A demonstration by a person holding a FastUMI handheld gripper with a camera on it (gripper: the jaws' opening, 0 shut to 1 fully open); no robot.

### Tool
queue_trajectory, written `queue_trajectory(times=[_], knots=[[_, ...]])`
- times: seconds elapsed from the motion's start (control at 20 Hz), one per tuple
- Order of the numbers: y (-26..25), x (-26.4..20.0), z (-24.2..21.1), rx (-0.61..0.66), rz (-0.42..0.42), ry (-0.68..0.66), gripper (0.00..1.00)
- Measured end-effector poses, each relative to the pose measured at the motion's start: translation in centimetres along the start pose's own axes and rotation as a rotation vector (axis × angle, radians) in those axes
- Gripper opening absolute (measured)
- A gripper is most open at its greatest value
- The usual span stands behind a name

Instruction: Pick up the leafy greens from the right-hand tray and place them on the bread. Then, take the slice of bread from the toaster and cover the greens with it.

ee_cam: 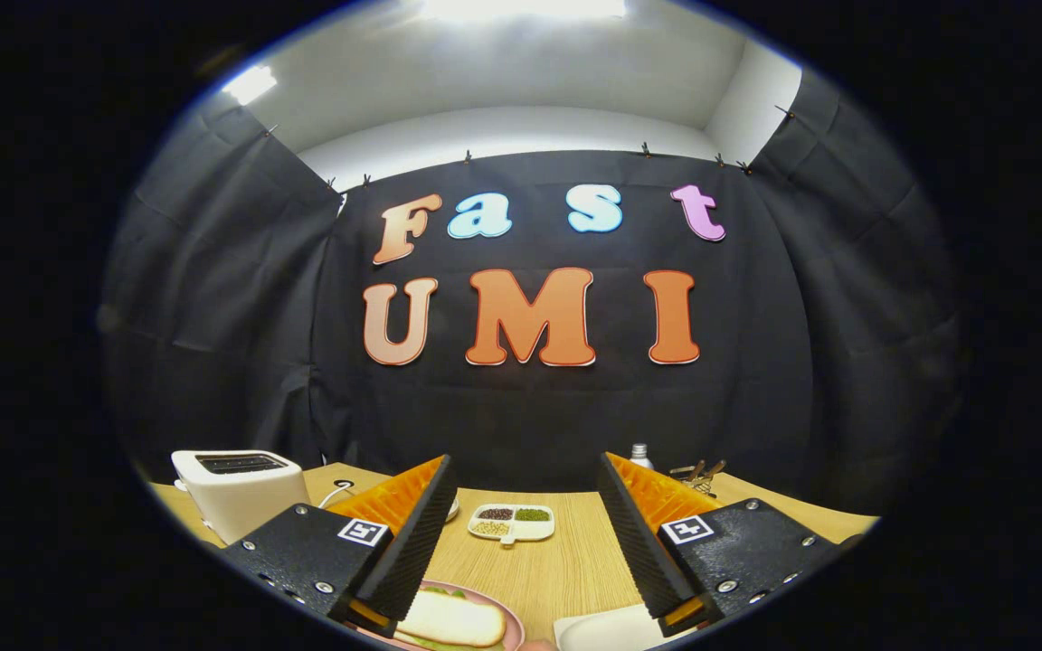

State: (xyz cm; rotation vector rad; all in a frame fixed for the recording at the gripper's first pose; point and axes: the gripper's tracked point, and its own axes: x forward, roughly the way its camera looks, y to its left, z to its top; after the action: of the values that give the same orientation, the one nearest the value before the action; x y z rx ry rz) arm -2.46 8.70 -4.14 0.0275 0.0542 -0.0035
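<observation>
- Down between the two fingers, close to the camera, a pink plate [510, 624] sits on the wooden table [566, 561].
- On the plate lies a slice of bread [449, 619], pale and long.
- Green leaves [444, 592] peek out from under the bread, along its far side and its near side.
- So the greens are on the plate with bread on top of them.
- The gripper [525, 533] is spread wide, and its fingers hold nothing.
- The left finger [417, 533] hangs over the left side of the plate and hides that part of it.
- The right finger [634, 533] is over the table, apart from the plate.
- Just under the right finger there is a white tray [602, 631], near the plate; I cannot tell what is in it.
- Past the fingers, in the middle of the table, sits a small white dish [512, 523] with parts in it.
- It holds little dark bits, green bits and light bits, each in its own part.
- Off to the left stands a white toaster [236, 493], with a dark slot on top.
- A white cord [336, 495] runs from the toaster across the table.
- Far back on the right, a small bottle [639, 455] with a white cap stands behind the right finger.
- Next to the bottle is a small thing of wood and wire [700, 472]; I cannot tell what it is.
</observation>
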Motion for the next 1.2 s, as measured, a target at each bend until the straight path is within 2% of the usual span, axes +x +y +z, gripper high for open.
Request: queue_trajectory(times=[1.2], knots=[[2.1, 0.6, -1.6, -0.008, 0.059, 0.024, 0.94]])
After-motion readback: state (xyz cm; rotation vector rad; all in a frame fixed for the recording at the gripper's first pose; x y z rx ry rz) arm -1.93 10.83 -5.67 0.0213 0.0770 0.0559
